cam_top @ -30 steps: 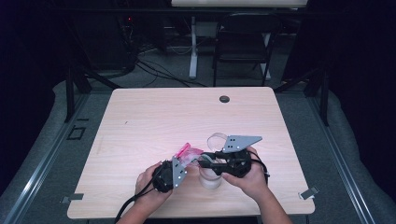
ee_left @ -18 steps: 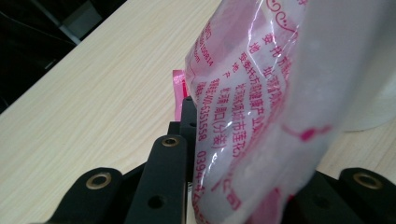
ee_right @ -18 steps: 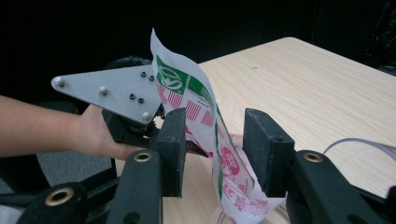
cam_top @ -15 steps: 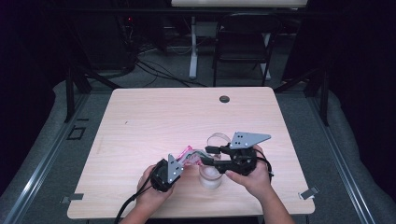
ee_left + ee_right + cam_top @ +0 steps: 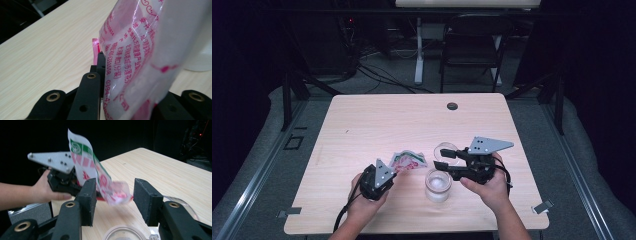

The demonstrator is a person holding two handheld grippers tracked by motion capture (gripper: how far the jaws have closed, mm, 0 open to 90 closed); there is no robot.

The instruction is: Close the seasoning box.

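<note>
On the light wooden table (image 5: 362,125), the left gripper (image 5: 388,176) is clamped on a thin plastic packet (image 5: 407,161) printed in pink, red and green; in the left gripper view the packet (image 5: 140,55) rises from between the black jaws, its crinkled film with red lettering close in front of the camera, and the jaws press on its lower end. In the high view the packet sticks out from that gripper toward the middle of the table, near the right gripper (image 5: 443,159) but apart from it. The right gripper's jaws have just been opening and now stand well apart with nothing gripped between them; in the right gripper view (image 5: 113,202) the packet (image 5: 100,180) shows in the gap between them but farther off, held up and tilted by the left gripper (image 5: 72,182) in the person's left hand (image 5: 47,190). A clear round jar (image 5: 438,185) with something white inside stands on the table just in front of the right gripper, between the two hands, and its rim (image 5: 125,233) shows at the bottom of the right gripper view. A clear round lid (image 5: 446,150) lies on the table just beside the right gripper's jaws, on the far side of the jar. A small dark round disc (image 5: 452,106) sits near the far edge of the table, well apart from everything else.
</note>
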